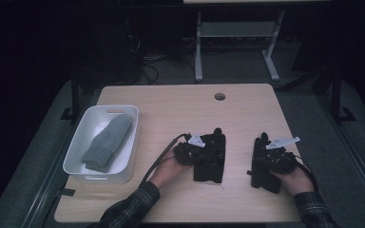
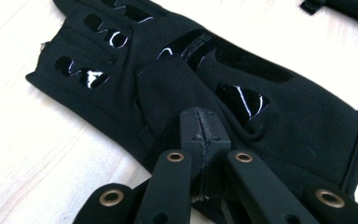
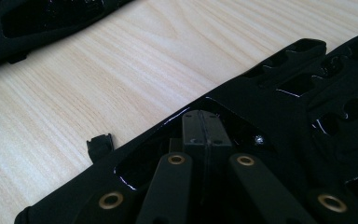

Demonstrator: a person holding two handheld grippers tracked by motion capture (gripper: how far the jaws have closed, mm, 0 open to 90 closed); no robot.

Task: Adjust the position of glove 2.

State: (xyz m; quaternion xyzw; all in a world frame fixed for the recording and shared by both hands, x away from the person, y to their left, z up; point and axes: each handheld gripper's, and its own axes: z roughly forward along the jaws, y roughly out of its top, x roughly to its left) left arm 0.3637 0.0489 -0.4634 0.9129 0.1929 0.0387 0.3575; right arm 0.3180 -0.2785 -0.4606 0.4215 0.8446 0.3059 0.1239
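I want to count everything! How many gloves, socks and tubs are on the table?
Black gloves: 2 (left glove, right glove)
Grey sock: 1
White tub: 1
Total: 4

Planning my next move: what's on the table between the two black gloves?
Nothing: bare tabletop separates the left glove from the right glove, as the high view shows.

- On your left of the wooden table (image 1: 171, 114) you have a white bin (image 1: 78, 148) sitting near the edge.
- Inside it you can see a grey sock (image 1: 107, 142) lying diagonally along the bottom.
- Near the far edge, your tabletop has a small round hole (image 1: 219, 96).
- Beyond the table you see a white desk frame (image 1: 235, 42) on the dark floor.
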